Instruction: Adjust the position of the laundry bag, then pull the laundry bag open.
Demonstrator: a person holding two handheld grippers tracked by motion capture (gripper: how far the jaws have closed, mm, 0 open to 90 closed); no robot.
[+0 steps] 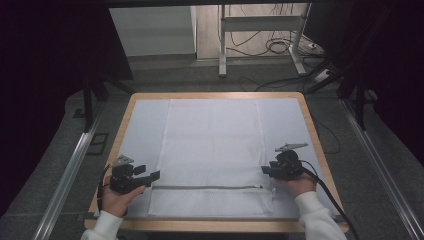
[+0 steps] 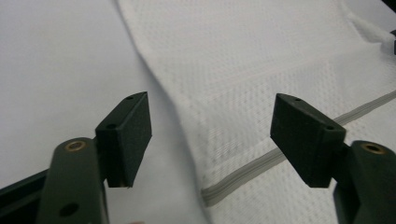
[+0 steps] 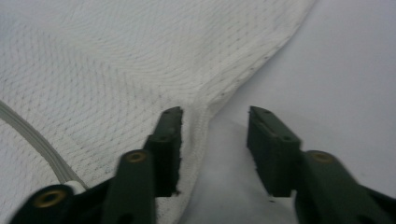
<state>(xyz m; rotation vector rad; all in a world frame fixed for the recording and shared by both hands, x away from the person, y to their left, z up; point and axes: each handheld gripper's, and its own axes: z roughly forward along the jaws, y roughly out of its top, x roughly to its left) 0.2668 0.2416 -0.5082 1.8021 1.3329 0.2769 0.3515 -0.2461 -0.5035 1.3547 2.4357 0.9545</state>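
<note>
Mesh bag [image 1: 212, 150], white, lies flat on the worktop [image 1: 305, 107], resting on a pale sheet [image 1: 142, 125] that covers most of the surface. A grey zipper [image 1: 207, 188] runs across the bag near the edge closest to the person, from one side to the other.

Left gripper [image 1: 150, 176] is held in the person's left hand [image 1: 120, 197] at the near left of the worktop, just beside the bag's left edge and close to the zipper's left end. In the left gripper view its jaws stand wide apart and grasp nothing; the left jaw sits over the bare sheet, the right jaw over the mesh, and the zipper end [image 2: 208, 193] lies between them lower down. Whether the jaws touch the cloth cannot be told.

Right gripper [image 1: 265, 170] is held in the right hand [image 1: 300, 185] at the near right, at the bag's right edge a little above the zipper line. In the right gripper view its jaws are also parted, less widely, with the edge of the mesh [image 3: 205, 112] lying in the gap beside the left jaw. The jaws are not closed on the fabric. A stretch of zipper tape [image 3: 32, 140] shows at the left of that view.

Both sleeves [image 1: 312, 210] are white. Floor beyond the worktop carries loose cables [image 1: 275, 47].
</note>
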